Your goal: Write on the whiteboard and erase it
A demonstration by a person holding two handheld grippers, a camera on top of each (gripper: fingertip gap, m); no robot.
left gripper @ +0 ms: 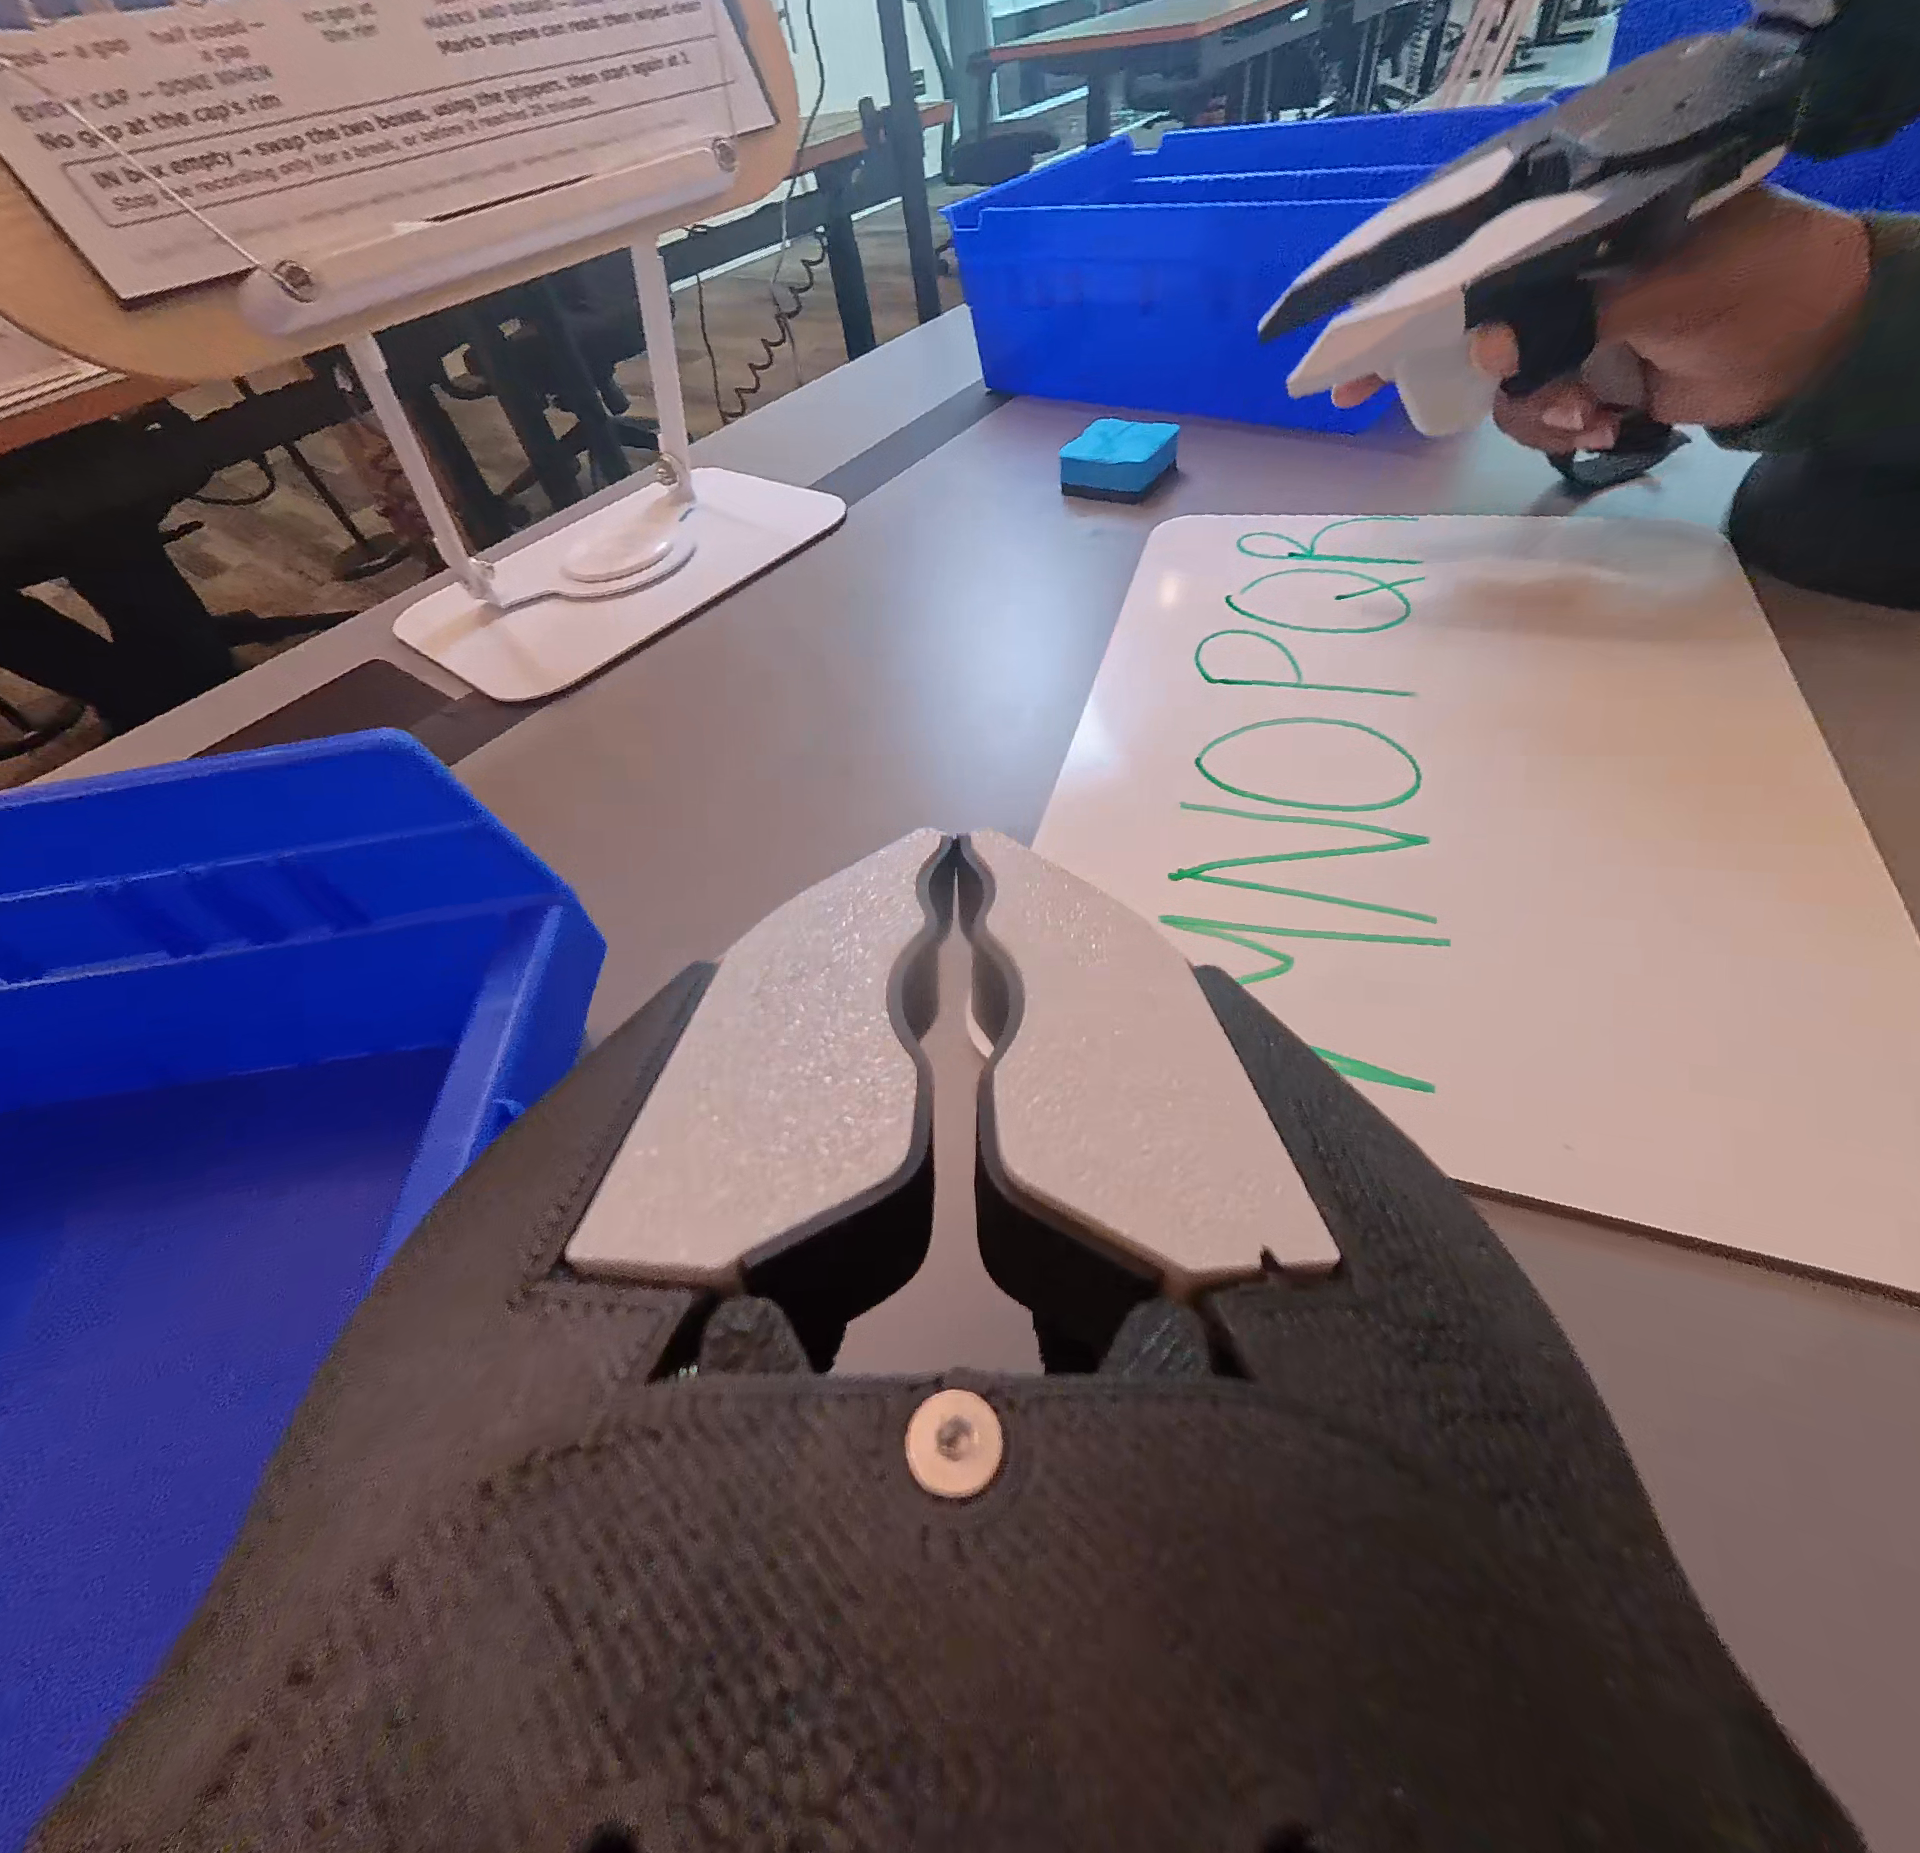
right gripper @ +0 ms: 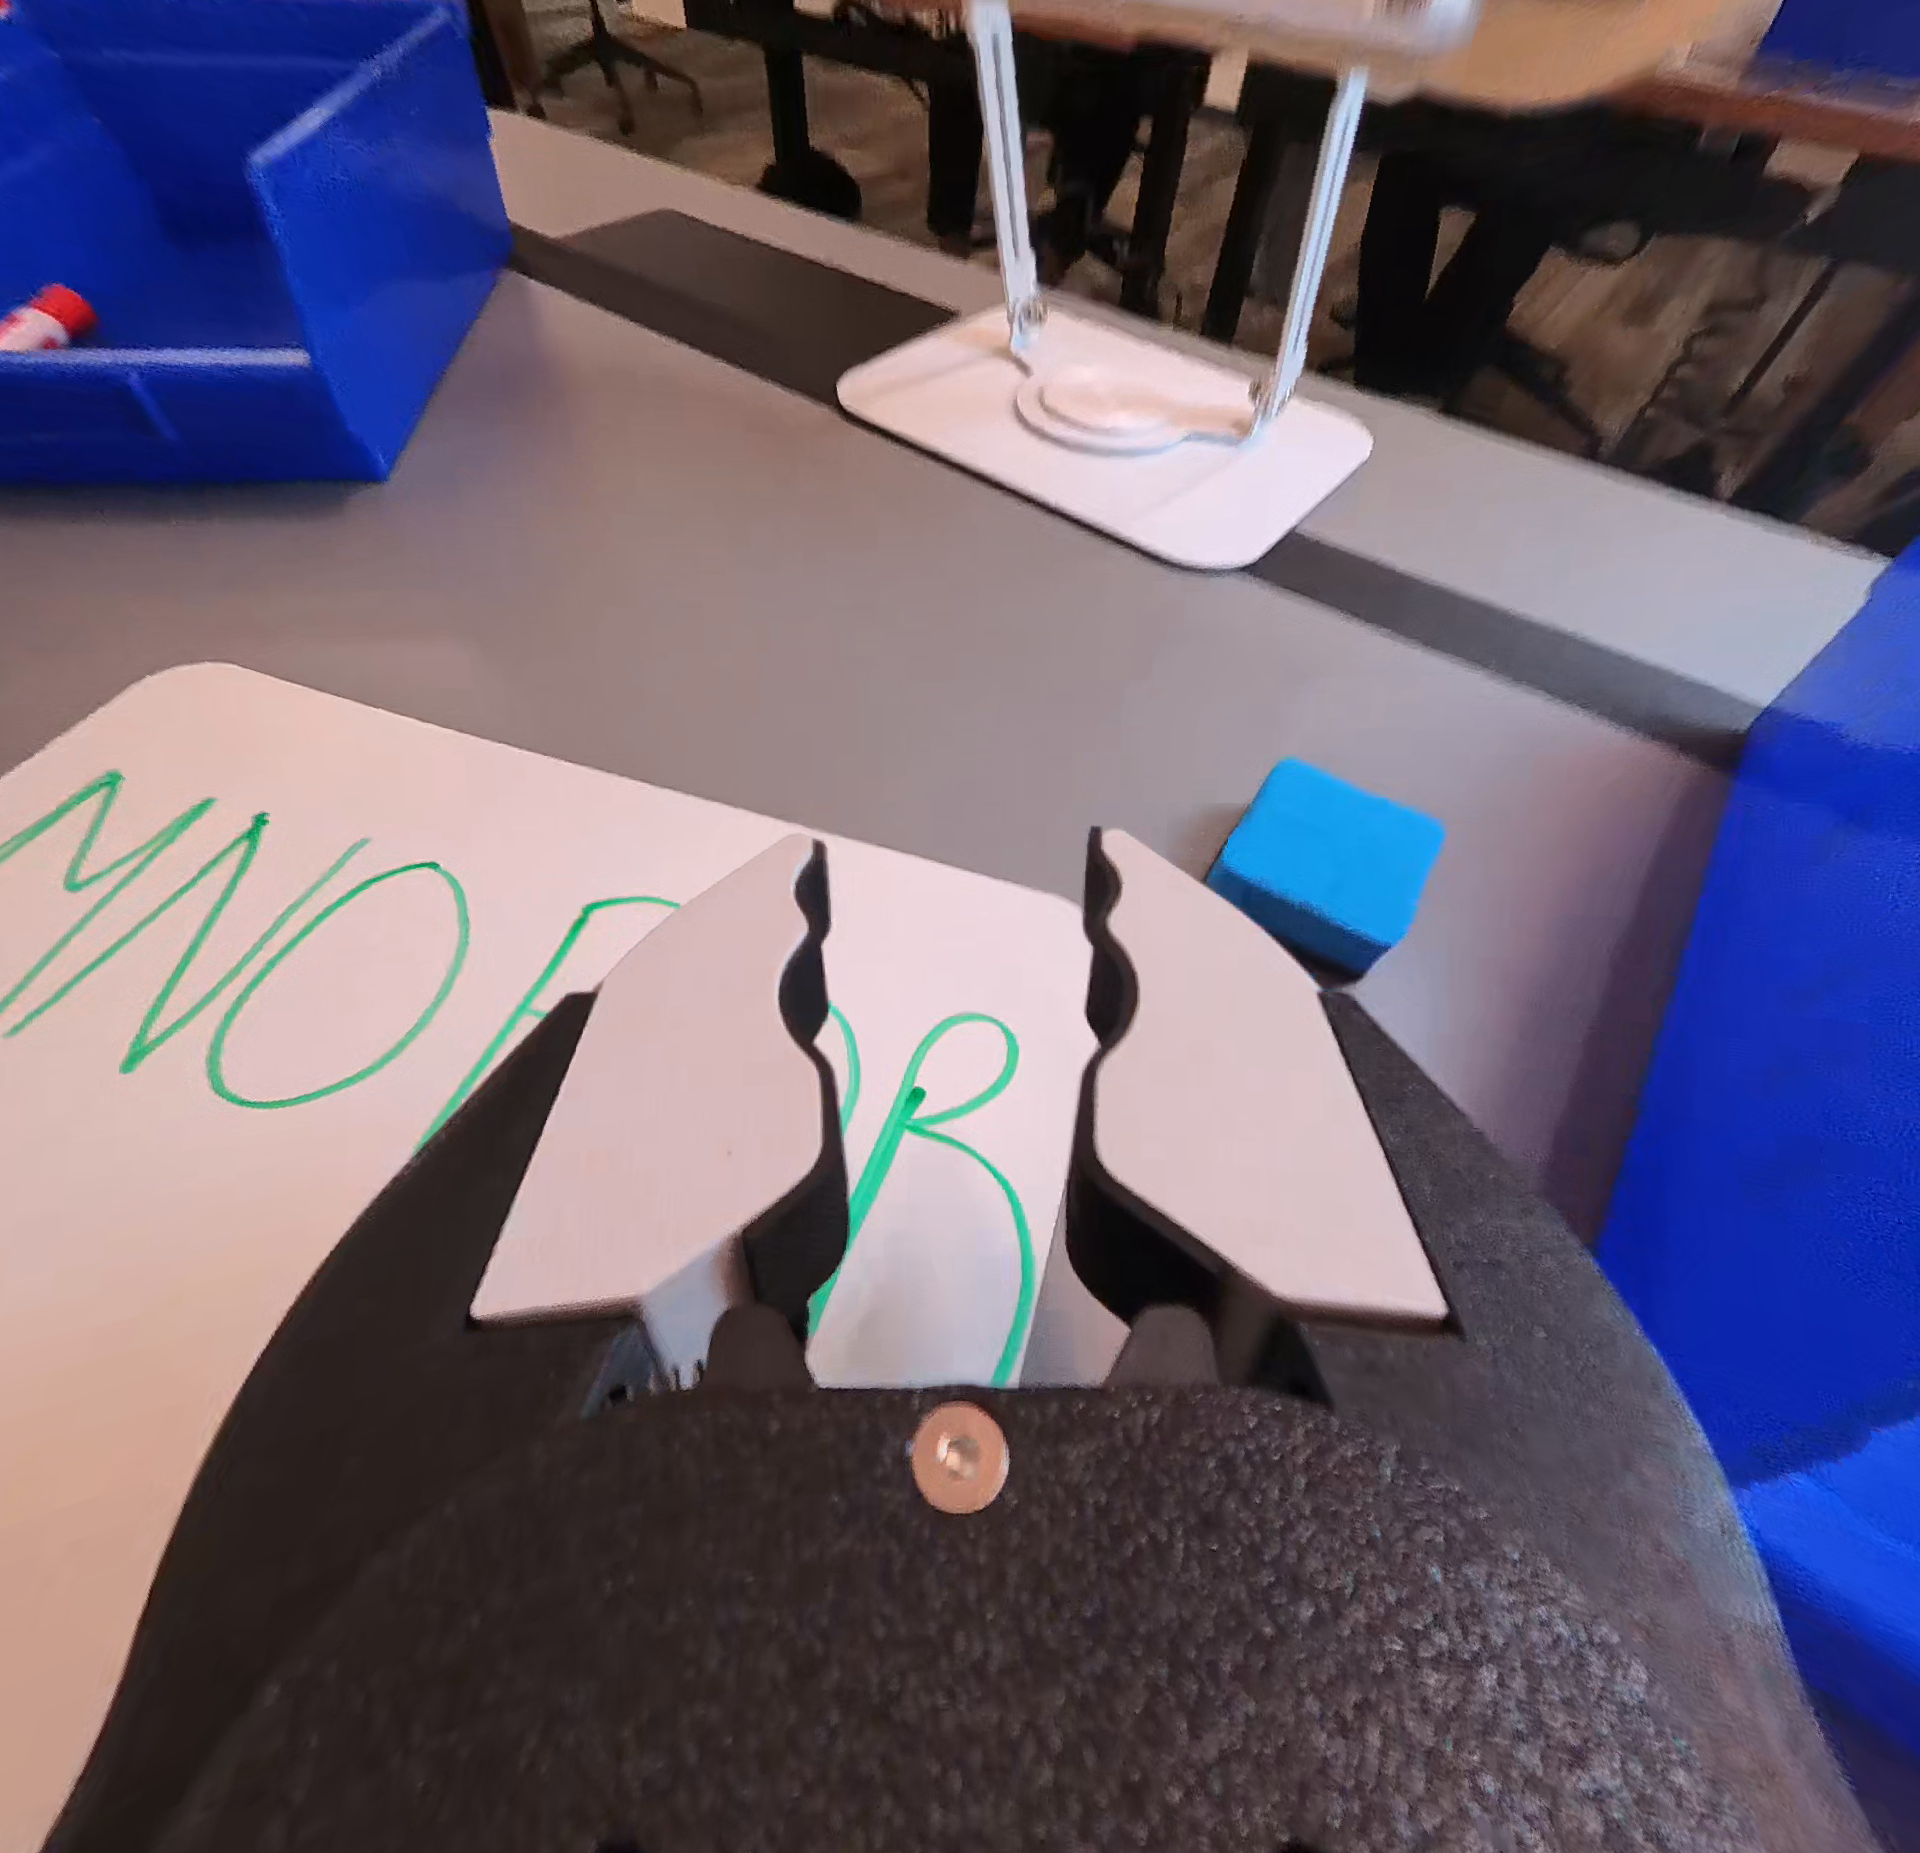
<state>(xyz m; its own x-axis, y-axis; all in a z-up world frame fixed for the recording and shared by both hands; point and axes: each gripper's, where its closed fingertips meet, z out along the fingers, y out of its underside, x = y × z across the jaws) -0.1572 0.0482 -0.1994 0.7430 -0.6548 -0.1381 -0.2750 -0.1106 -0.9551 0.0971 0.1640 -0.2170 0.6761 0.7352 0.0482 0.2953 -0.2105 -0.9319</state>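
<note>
My left gripper (left gripper: 956, 847) sits nearest, fingers pressed together on nothing, low over the grey table (left gripper: 790, 743) between a blue bin (left gripper: 260, 920) and the whiteboard (left gripper: 1621, 972). My right gripper (right gripper: 956, 847) hovers tilted down above the board's green lettering (right gripper: 239, 972), fingers parted wide and empty, a hand (left gripper: 1704, 349) on its grip. The blue eraser (right gripper: 1325, 863) lies just beyond the board's corner, beside another blue bin (left gripper: 1195, 276).

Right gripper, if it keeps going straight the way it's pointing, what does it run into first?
Probably the whiteboard: the right gripper is open and tilted down over its green-marked far corner. If it clears that edge, bare table comes next. The blue eraser sits off to the right of the line. Depth is unclear.
</note>
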